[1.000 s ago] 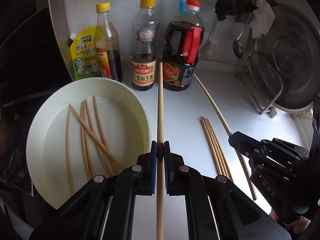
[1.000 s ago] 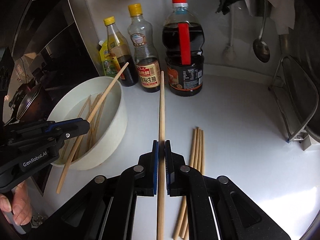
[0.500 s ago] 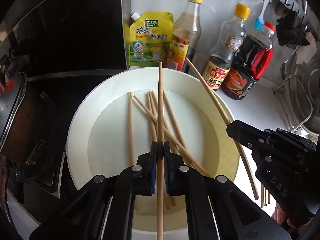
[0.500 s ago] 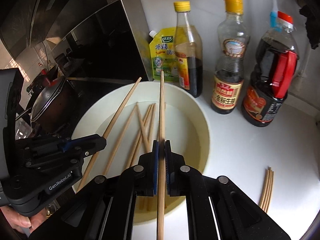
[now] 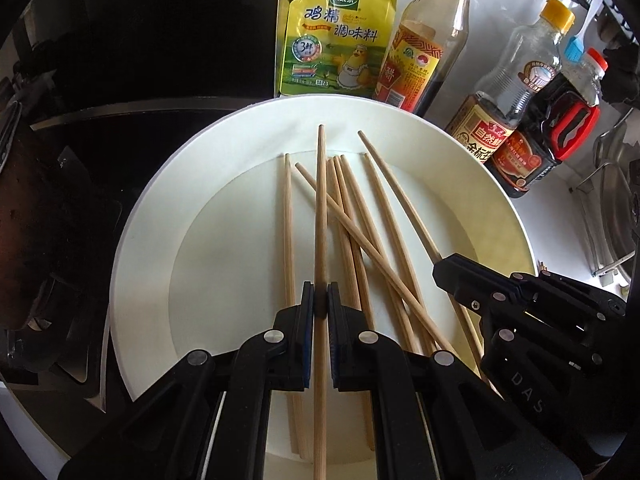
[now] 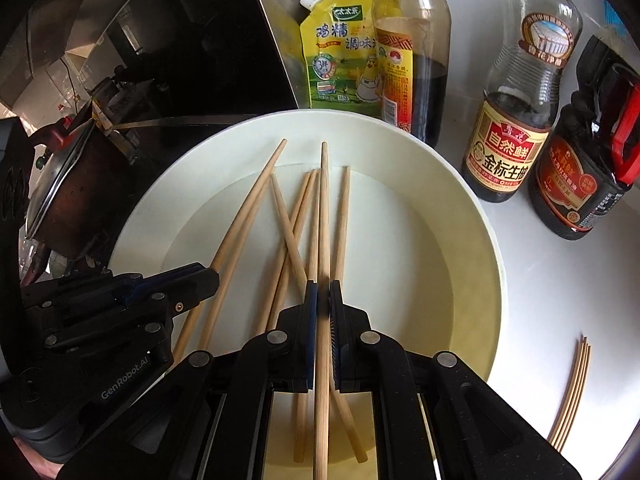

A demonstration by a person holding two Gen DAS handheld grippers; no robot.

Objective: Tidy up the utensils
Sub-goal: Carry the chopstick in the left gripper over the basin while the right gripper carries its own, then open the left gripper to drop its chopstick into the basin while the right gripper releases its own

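A white bowl [image 5: 152, 216] [image 6: 472, 208] holds several loose wooden chopsticks [image 5: 376, 208] [image 6: 286, 224]. My left gripper [image 5: 320, 300] is shut on one chopstick [image 5: 320, 200] and holds it lengthwise over the bowl. My right gripper [image 6: 323, 300] is shut on another chopstick [image 6: 324, 208], also over the bowl. Each gripper shows in the other's view: the right one [image 5: 520, 300] at the bowl's right side, the left one [image 6: 120, 300] at its left side. Several more chopsticks [image 6: 572, 392] lie on the counter to the right of the bowl.
Behind the bowl stand a yellow seasoning pouch [image 5: 336, 40] [image 6: 340, 52] and three sauce bottles [image 5: 424, 40] [image 5: 508, 92] [image 5: 552, 132]. A black stove with a dark pot [image 6: 68, 192] lies left of the bowl. A metal rack [image 5: 612, 208] stands at the right.
Both grippers, each with its chopstick, have moved left from the counter to over the bowl and come lower and closer to it.
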